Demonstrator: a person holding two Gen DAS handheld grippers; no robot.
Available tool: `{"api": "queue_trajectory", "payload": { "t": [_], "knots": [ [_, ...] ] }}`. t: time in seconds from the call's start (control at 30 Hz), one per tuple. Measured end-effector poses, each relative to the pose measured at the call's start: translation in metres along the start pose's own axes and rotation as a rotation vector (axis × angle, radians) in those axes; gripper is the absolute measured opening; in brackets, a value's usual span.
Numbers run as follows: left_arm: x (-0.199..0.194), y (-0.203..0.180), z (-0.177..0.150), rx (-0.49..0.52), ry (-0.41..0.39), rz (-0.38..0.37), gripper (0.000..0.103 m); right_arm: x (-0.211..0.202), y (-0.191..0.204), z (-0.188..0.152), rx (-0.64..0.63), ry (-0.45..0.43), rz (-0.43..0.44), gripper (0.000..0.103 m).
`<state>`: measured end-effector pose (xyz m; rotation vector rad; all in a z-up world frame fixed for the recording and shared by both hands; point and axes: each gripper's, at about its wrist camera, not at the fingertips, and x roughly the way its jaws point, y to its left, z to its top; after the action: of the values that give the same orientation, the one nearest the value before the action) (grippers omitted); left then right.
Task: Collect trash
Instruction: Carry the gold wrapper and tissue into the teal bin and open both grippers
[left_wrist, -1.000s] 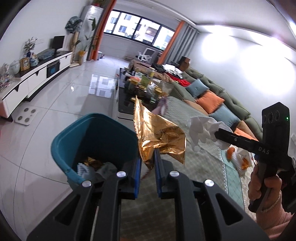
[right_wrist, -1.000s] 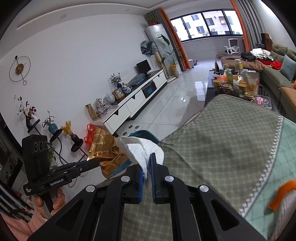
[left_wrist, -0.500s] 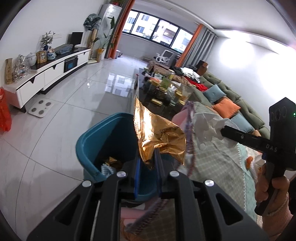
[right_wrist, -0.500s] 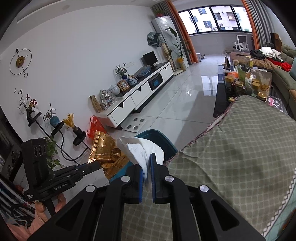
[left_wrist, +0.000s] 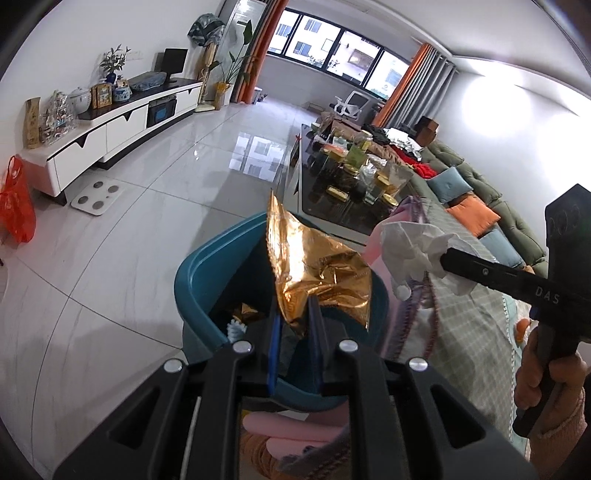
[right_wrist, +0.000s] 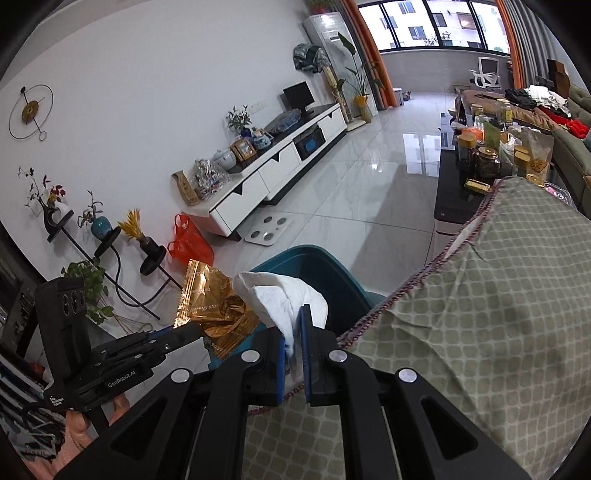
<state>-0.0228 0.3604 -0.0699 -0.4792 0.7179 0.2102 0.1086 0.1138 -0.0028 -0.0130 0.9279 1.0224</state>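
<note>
My left gripper (left_wrist: 295, 314) is shut on a crumpled gold foil wrapper (left_wrist: 314, 266), held right over the open teal trash bin (left_wrist: 207, 266). Scraps of trash lie in the bin's bottom (left_wrist: 240, 317). My right gripper (right_wrist: 293, 328) is shut on a white crumpled tissue (right_wrist: 284, 295), just above the bin's near rim (right_wrist: 295, 254) at the edge of the checked cloth. In the left wrist view the right gripper (left_wrist: 443, 258) with the tissue (left_wrist: 413, 247) comes in from the right. In the right wrist view the left gripper (right_wrist: 192, 332) with the wrapper (right_wrist: 210, 299) sits at lower left.
A table under a green checked cloth (right_wrist: 480, 332) stands beside the bin. Behind it is a dark coffee table (left_wrist: 332, 184) with jars and packets, then a green sofa (left_wrist: 480, 192). A white TV cabinet (left_wrist: 110, 133), a floor scale (left_wrist: 98, 194) and a red bag (left_wrist: 16, 206) stand by the wall.
Both grippers moved off the cloth toward the bin and sank a little. The bin now lies directly under the wrapper, and the tissue has come to its rim.
</note>
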Motion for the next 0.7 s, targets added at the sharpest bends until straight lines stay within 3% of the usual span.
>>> {"api": "queue_trajectory", "payload": {
  "t": [0.47,0.53,0.6,0.7],
  "knots": [
    [0.032,0.006,-0.005,-0.035,0.064,0.059,0.016,0.031,-0.003,0.002,0.004,0.071,-0.038,0.014],
    [0.037,0.006,-0.004,-0.039,0.069,0.059,0.016,0.034,-0.003,0.003,0.004,0.077,-0.042,0.017],
    [0.042,0.007,-0.004,-0.046,0.082,0.061,0.02,0.035,-0.004,0.004,0.004,0.078,-0.044,0.03],
    [0.047,0.008,-0.002,-0.053,0.084,0.064,0.026,0.034,-0.003,0.003,0.003,0.074,-0.043,0.035]
  ]
}}
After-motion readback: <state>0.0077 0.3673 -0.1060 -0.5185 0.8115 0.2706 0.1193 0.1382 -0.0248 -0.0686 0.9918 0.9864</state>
